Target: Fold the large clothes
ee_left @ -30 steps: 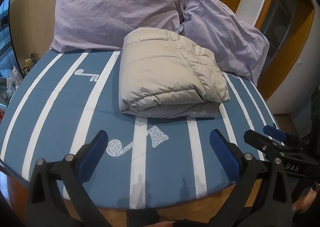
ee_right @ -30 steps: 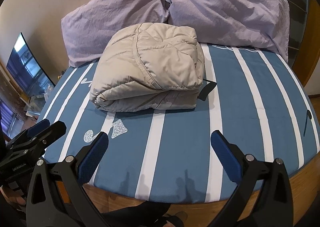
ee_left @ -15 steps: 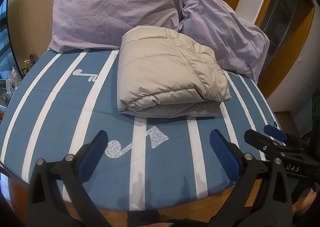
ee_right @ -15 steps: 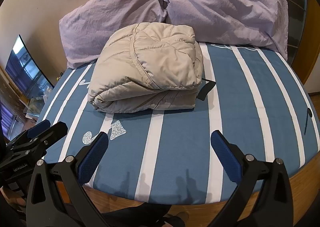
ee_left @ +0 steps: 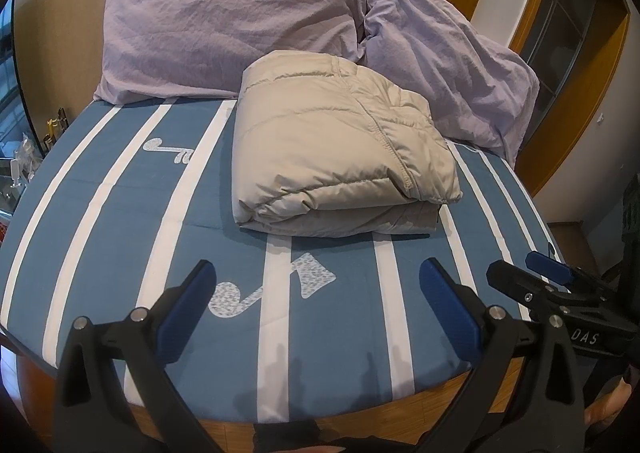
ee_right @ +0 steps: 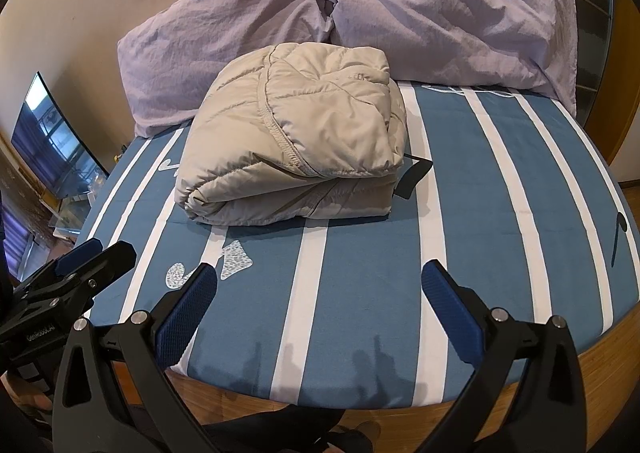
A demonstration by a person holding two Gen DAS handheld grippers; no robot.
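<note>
A beige puffy jacket (ee_left: 340, 149) lies folded into a thick bundle on the blue-and-white striped bed (ee_left: 120, 213), just in front of the pillows; it also shows in the right wrist view (ee_right: 296, 145). A black strap (ee_right: 414, 175) sticks out at its right side. My left gripper (ee_left: 318, 293) is open and empty, over the near edge of the bed, well short of the jacket. My right gripper (ee_right: 320, 293) is open and empty, likewise back from the jacket. Each gripper shows at the edge of the other's view.
Two lilac pillows (ee_left: 228, 29) (ee_left: 448, 69) lean against the wall behind the jacket. The bed has a wooden rim (ee_right: 580, 365) at the near edge. A TV screen (ee_right: 48, 145) stands at the left. A wooden door frame (ee_left: 580, 93) is at the right.
Both grippers have drawn back slightly from the bed and risen a little; the jacket has not moved. Both stay open.
</note>
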